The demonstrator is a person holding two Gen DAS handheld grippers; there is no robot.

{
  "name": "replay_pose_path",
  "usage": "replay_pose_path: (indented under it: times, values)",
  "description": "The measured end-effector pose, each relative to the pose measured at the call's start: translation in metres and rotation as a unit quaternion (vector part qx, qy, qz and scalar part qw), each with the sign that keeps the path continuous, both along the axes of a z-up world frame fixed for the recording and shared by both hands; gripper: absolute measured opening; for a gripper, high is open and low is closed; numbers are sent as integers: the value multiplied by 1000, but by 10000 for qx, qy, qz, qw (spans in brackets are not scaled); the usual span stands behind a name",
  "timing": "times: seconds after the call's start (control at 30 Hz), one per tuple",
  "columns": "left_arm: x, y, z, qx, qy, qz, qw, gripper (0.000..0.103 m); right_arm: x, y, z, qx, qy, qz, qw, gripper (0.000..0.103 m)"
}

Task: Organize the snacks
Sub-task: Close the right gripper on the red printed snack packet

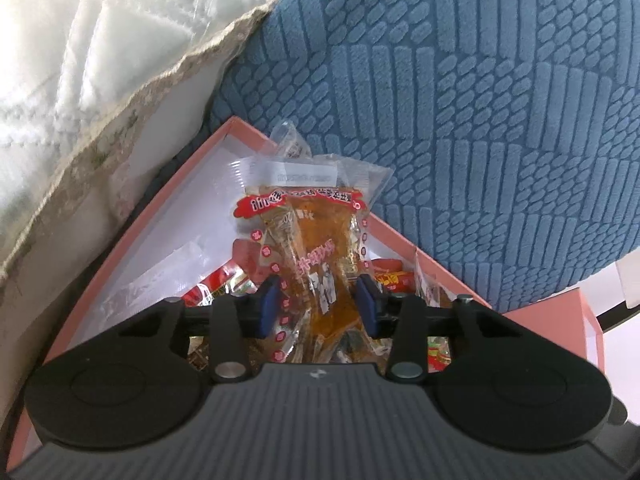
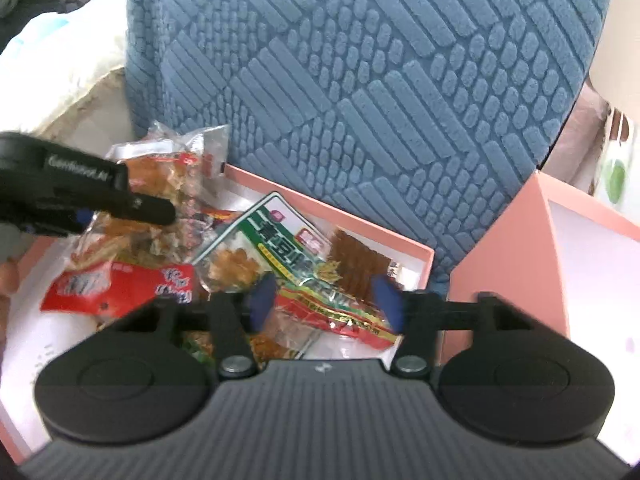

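Claws first, both in the foreground over a pink box (image 1: 132,236) with a white inside. Left claw (image 1: 318,306): blue pads on either side of a clear packet of orange-brown snack (image 1: 320,240) with red printed edging, which stands up out of the box between them. Pads look pressed against the wrapper, though the crinkled film makes contact on the right pad hard to confirm. In the right wrist view the left claw (image 2: 160,212) enters from the left with the same packet (image 2: 160,184) bunched at its tip.

Right claw (image 2: 326,300): jaws apart, nothing gripped. Below and between them lie a red-and-green sachet (image 2: 340,316) and a green-and-white packet (image 2: 276,240), both flat in the box. A flat brown ribbed snack (image 2: 356,264) lies just beyond, near the far wall. A red packet with white lettering (image 2: 116,284) sits at the left.

Snacks are loosely piled and overlapping, mostly clear film with red print.

Beyond the box: a blue textured cushion (image 1: 480,100) rising right behind its far rim. White quilted bedding (image 1: 100,40) to the left.
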State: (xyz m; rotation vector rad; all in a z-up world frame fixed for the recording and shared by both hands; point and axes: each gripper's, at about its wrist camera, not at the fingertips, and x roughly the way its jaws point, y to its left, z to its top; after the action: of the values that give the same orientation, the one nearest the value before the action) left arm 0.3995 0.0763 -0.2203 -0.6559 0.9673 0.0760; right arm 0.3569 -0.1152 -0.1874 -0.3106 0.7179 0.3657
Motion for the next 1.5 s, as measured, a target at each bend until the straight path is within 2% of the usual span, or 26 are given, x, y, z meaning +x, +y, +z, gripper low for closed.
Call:
replay_pose_path:
  times: [0.1,0.17,0.23,0.43,0.57,0.67,0.87,1.1,1.23,1.3,1.37,1.43,1.5]
  values:
    - [0,1,1,-3,-16,-23,10000,45,-11,6,-6,-398,-152,39,9991,59]
    - [-4,4,5,-5,-31,-35,10000,43,-23,12,-10,-840,-497,92,9952,59]
    - [-5,6,6,-56,-53,-29,10000,42,-28,17,-15,-1110,-649,207,9915,59]
    - [-11,12,13,-60,-140,-45,9999,37,-20,23,-39,-1525,-437,151,9872,59]
    - [-16,15,20,39,-214,-57,9997,28,-19,27,-51,-1998,-495,144,9785,58]
    - [-15,17,16,-97,-170,-50,9998,28,-28,34,-57,-2424,-649,342,9674,58]
    - [-10,16,13,-141,-105,-68,9998,28,-50,41,-55,-2454,-725,721,9640,58]
    - [-10,19,9,-330,-34,-33,9994,29,-25,37,-65,-2631,-1000,325,9590,58]
    - [-10,21,7,-560,-44,5,9984,30,-20,38,-63,-2679,-1282,213,9546,57]
    - [-11,23,6,-712,-65,52,9974,36,-20,37,-62,-2671,-1405,217,9531,57]
    - [-12,25,5,-855,-98,81,9963,51,-17,38,-62,-2669,-1447,218,9525,57]
    - [-13,25,4,-928,-123,102,9956,52,-12,41,-63,-2662,-1437,203,9529,51]
    - [-12,24,4,-910,-126,101,9957,52,-10,44,-62,-2587,-1426,235,9551,40]
